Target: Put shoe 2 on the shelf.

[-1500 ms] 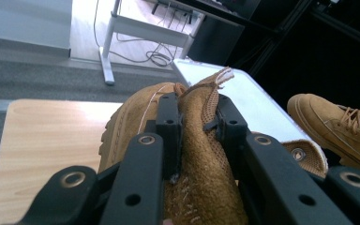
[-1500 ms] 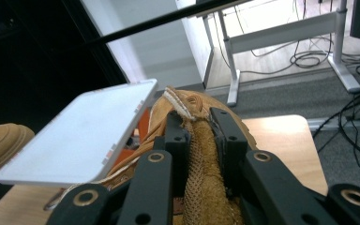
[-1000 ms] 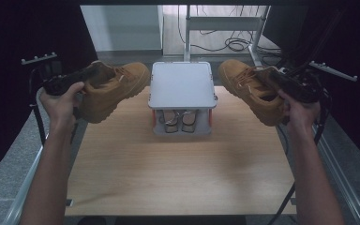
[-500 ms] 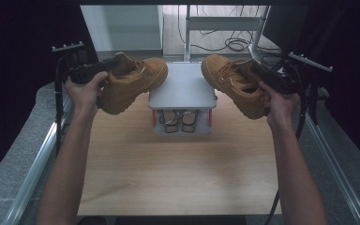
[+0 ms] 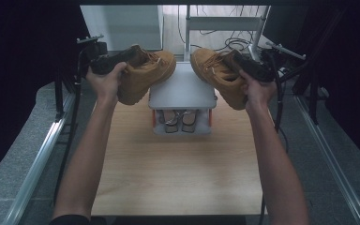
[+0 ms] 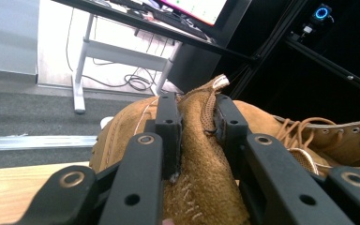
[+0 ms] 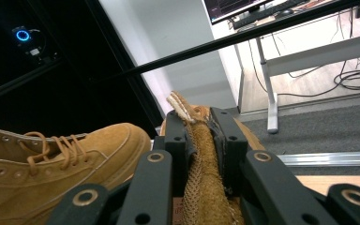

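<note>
Tan boots, one per gripper, both held in the air over the far part of the table. Left gripper (image 5: pixel 104 63) is clamped on the heel collar of the left boot (image 5: pixel 145 75); in the left gripper view the two black jaws pinch the suede back edge of that boot (image 6: pixel 201 154) between them. Right gripper (image 5: pixel 253 70) likewise grips the right boot (image 5: pixel 218 75) by its heel collar, jaws pressed on the mesh-lined back edge (image 7: pixel 201 159) in the right gripper view. Each gripper view also catches the other boot farther off, laces up (image 7: pixel 51 159).

Toes point inward and hang over the white top of the small shoe rack (image 5: pixel 183 91) at the far middle of the wooden table (image 5: pixel 178 173). A darker pair of shoes (image 5: pixel 178 119) sits on the rack's lower shelf.

Step in hand, by my read: carrying the pair to the rack top, placing not yet done. Next move calls for levelling the soles, lowering both boots side by side onto the white shelf without toes colliding, then letting go only once they rest flat. Risk: a boot tipping off the shelf edge, since it's held only by the heel.

Writing: none readable on boots, rack or grippers. Monitor in the background too small to read.
</note>
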`<act>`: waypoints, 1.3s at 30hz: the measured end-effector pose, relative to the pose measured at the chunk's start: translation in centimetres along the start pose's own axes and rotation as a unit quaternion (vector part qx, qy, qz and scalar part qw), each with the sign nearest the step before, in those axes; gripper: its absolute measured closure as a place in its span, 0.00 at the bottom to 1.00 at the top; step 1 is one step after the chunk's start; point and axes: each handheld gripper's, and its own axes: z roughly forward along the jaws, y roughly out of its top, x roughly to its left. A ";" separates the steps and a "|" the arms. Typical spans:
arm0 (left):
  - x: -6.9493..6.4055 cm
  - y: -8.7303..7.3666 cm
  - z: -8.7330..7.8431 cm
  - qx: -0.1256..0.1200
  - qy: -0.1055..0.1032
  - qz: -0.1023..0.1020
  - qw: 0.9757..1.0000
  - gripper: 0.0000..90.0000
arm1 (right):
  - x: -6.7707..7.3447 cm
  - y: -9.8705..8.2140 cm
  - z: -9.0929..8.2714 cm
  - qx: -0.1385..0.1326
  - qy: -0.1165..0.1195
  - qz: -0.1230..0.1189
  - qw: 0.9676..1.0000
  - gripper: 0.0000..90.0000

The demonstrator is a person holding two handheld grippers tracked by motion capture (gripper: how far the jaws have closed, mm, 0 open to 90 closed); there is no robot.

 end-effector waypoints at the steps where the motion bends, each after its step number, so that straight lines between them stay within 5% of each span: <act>1: 0.0 0.0 0.3 0.000 0.000 -0.004 1.000 0.83 | 0.2 -0.1 0.3 0.000 0.000 0.002 1.000 0.87; 13: 0.3 0.0 2.5 -0.006 -0.008 -0.030 1.000 0.83 | 1.7 -0.4 3.0 -0.002 0.001 0.019 1.000 0.87; 21: 1.4 -1.4 4.2 0.007 -0.011 -0.052 0.999 0.82 | 1.8 -1.8 5.1 0.003 -0.008 0.039 0.999 0.87; 36: 3.5 -2.3 3.9 0.018 -0.026 -0.073 0.997 0.77 | 0.5 -0.9 6.6 0.045 0.013 0.061 0.997 0.78; 39: 3.4 -2.4 3.8 0.017 -0.026 -0.074 0.997 0.77 | 0.4 -0.8 6.6 0.050 0.017 0.047 0.997 0.77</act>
